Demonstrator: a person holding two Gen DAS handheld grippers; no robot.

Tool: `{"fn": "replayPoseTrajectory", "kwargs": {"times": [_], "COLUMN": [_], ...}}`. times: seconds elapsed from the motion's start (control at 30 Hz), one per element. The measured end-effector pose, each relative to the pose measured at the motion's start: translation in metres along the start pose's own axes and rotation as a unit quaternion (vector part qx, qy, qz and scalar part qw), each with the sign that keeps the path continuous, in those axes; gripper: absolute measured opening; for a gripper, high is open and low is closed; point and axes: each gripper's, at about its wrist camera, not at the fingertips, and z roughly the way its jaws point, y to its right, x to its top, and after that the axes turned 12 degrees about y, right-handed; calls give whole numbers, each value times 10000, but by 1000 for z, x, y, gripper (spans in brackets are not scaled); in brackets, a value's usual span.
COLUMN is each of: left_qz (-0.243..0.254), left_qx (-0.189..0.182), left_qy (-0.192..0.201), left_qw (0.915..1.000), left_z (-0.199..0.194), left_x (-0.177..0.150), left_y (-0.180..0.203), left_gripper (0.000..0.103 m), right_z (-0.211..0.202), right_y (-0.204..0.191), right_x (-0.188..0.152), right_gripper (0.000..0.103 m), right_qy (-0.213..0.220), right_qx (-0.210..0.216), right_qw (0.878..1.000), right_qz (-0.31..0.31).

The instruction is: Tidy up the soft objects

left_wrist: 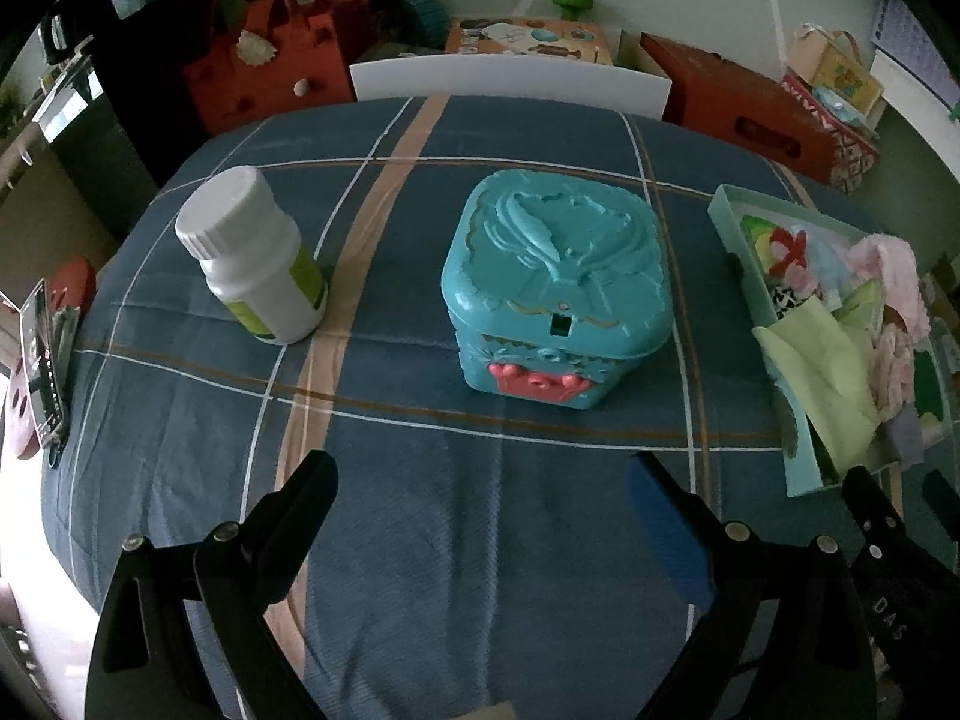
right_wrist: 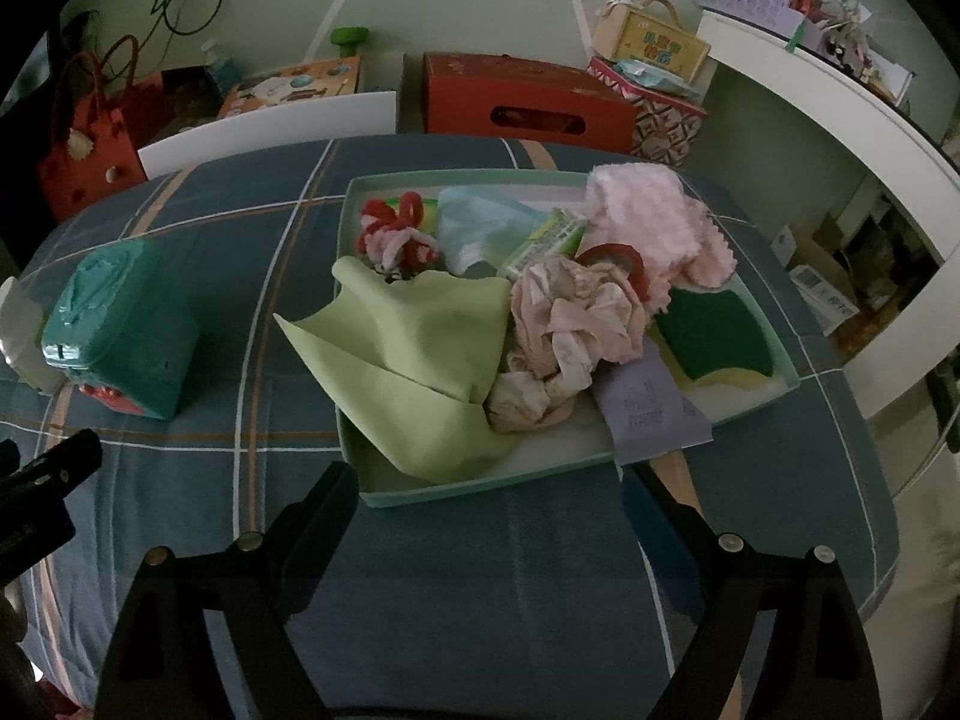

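Observation:
A shallow mint tray (right_wrist: 480, 489) on the plaid tablecloth holds soft things: a light green cloth (right_wrist: 408, 354) draped over its near left rim, a crumpled pink cloth (right_wrist: 570, 318), a fluffy pink item (right_wrist: 648, 210), red and white pipe cleaners (right_wrist: 396, 234), a light blue cloth (right_wrist: 480, 228), a green sponge (right_wrist: 714, 342) and a lilac paper (right_wrist: 648, 408). My right gripper (right_wrist: 486, 498) is open and empty, just in front of the tray's near rim. My left gripper (left_wrist: 480, 480) is open and empty, in front of a teal lidded box (left_wrist: 558, 288). The tray (left_wrist: 798, 462) shows at the right in the left wrist view.
A white pill bottle (left_wrist: 258, 258) stands left of the teal box. The teal box (right_wrist: 120, 330) sits left of the tray. Beyond the table are a white chair back (left_wrist: 510, 81), a red bag (left_wrist: 264, 72) and red boxes (right_wrist: 522, 96). A phone on a stand (left_wrist: 42, 360) is at the left edge.

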Motion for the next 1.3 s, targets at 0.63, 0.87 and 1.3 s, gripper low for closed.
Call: {"fn": "replayPoseTrajectory", "kwargs": {"times": [0.63, 0.87, 1.3], "left_qz": [80, 83, 76], "left_qx": [2, 53, 123], "left_qy": [-50, -120, -189], "left_qw": [10000, 9999, 9997], "left_z": [1, 4, 7], "left_x": [-1, -2, -3], "left_y": [3, 2, 0], "left_gripper": [96, 96, 96], "right_z": [-2, -2, -2], "right_y": [0, 1, 3], "right_x": [0, 0, -1], "right_gripper": [91, 91, 91], "right_qy": [36, 45, 42], "right_qx": [-23, -37, -43], "right_qw": [10000, 10000, 10000], "right_qz": [5, 28, 40]}}
